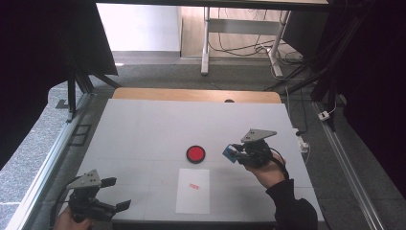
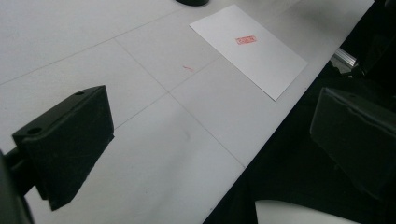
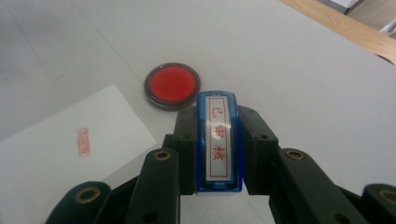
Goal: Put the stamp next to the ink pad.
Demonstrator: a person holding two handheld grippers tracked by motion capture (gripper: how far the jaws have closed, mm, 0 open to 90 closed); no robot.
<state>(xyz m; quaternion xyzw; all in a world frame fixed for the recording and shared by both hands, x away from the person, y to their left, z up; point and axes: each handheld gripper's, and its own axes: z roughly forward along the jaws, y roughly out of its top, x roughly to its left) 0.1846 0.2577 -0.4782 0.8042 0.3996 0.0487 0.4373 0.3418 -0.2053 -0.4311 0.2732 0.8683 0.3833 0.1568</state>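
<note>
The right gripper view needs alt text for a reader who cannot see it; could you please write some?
The right gripper is shut on a blue stamp whose label bears red characters. Beyond it on the white table lie a round red ink pad and, at left, a white sheet of paper with one red imprint.

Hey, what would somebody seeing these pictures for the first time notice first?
Probably the bright red ink pad, round and dark-rimmed, near the middle of the white table. Next, the blue stamp clamped between the right gripper's fingers, just right of the pad in the high view. A white sheet with a small red stamped mark lies at the table's near edge, while the left gripper waits open at the near left corner.
</note>
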